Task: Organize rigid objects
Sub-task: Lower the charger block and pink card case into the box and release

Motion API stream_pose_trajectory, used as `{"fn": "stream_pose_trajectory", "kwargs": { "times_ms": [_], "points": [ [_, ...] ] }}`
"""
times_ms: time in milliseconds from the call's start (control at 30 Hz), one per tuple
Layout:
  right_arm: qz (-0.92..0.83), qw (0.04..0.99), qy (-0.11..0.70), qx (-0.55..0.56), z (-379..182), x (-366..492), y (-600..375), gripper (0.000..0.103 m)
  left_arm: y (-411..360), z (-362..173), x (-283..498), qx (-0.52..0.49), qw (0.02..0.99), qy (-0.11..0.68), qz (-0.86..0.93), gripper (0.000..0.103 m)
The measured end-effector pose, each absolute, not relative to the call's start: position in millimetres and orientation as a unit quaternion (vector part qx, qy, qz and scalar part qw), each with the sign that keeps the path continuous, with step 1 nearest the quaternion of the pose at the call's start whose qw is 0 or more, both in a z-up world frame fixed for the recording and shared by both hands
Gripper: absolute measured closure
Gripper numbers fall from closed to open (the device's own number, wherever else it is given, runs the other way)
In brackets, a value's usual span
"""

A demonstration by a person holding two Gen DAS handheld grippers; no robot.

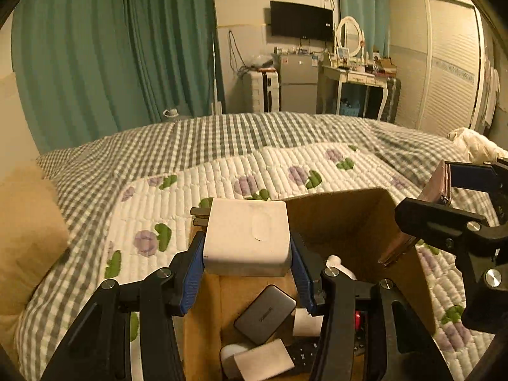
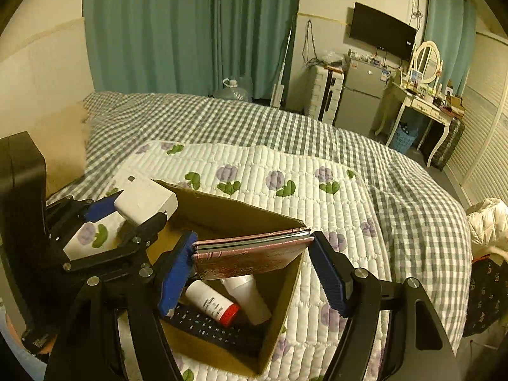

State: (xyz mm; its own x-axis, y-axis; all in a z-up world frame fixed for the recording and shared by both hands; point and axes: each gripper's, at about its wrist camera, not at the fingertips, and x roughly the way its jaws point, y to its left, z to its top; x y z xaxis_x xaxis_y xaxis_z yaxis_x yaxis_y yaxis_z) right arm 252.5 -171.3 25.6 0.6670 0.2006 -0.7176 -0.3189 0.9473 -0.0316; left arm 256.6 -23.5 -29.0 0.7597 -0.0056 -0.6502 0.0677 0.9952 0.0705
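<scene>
My left gripper (image 1: 247, 254) is shut on a white power adapter (image 1: 247, 236) with two metal prongs, held above the open cardboard box (image 1: 349, 219); the adapter also shows in the right wrist view (image 2: 144, 200). My right gripper (image 2: 250, 249) is shut on a pink wallet-like case (image 2: 250, 250), held over the same box (image 2: 235, 212); the case also shows in the left wrist view (image 1: 435, 190). Inside the box lie a grey flat device (image 1: 265, 312), a black remote (image 2: 216, 330), a white bottle with a red cap (image 2: 212, 303) and another white bottle (image 2: 247, 298).
The box stands on a white quilted flower-print blanket (image 2: 285, 171) over a grey checked bedspread (image 2: 254, 120). A tan pillow (image 1: 25, 228) lies at the left. A white jacket (image 2: 489, 219) lies at the bed's right edge. Curtains, fridge and dressing table stand beyond.
</scene>
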Motion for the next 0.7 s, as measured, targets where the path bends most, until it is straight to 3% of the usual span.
{"fn": "stream_pose_trajectory", "kwargs": {
  "times_ms": [233, 400, 700],
  "points": [
    [0.141, 0.905, 0.395, -0.070, 6.5, 277.4, -170.5, 0.031, -24.4, -48.1, 274.4, 0.035, 0.931, 0.362, -0.027, 0.051],
    [0.138, 0.908, 0.391, -0.066, 5.0, 290.7, -167.6, 0.031, -21.4, -46.3, 281.3, 0.032, 0.934, 0.355, -0.002, 0.036],
    [0.131, 0.905, 0.404, -0.041, -4.8, 318.7, -163.5, 0.030, -13.0, -41.4, 273.8, 0.026, 0.935, 0.353, 0.000, 0.036]
  ]
}}
